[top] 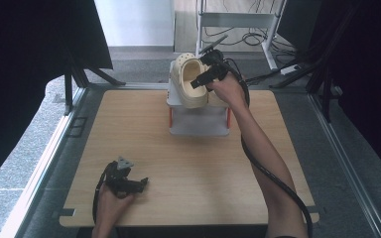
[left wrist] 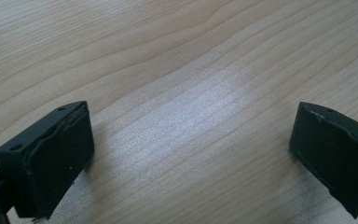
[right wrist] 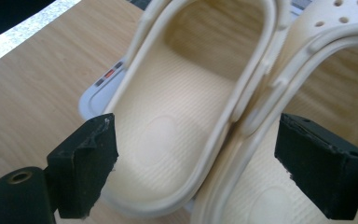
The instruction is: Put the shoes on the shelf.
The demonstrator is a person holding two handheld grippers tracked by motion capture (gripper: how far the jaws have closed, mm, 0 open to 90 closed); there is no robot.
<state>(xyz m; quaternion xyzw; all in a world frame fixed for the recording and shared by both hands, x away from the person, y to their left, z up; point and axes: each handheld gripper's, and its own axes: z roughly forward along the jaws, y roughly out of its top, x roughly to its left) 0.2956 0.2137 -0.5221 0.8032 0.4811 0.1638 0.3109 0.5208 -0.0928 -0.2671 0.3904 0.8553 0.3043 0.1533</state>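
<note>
Two cream clogs [right wrist: 177, 130] sat side by side on a white stand [top: 198, 124].
Right gripper [right wrist: 196, 163] hovered over them, jaws released; left gripper [left wrist: 191, 149] rested spread on the worktop [top: 188, 168].

Even daylight from the far side; dark curtains flank both edges. Soft glare patch on the counter [left wrist: 200, 107], close-up views slightly blurred.

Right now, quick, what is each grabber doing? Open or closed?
Left gripper: open, holding nothing, over the bare wooden table.
Right gripper: open, jaws either side of the two cream clogs' touching rims, not squeezing.
</note>
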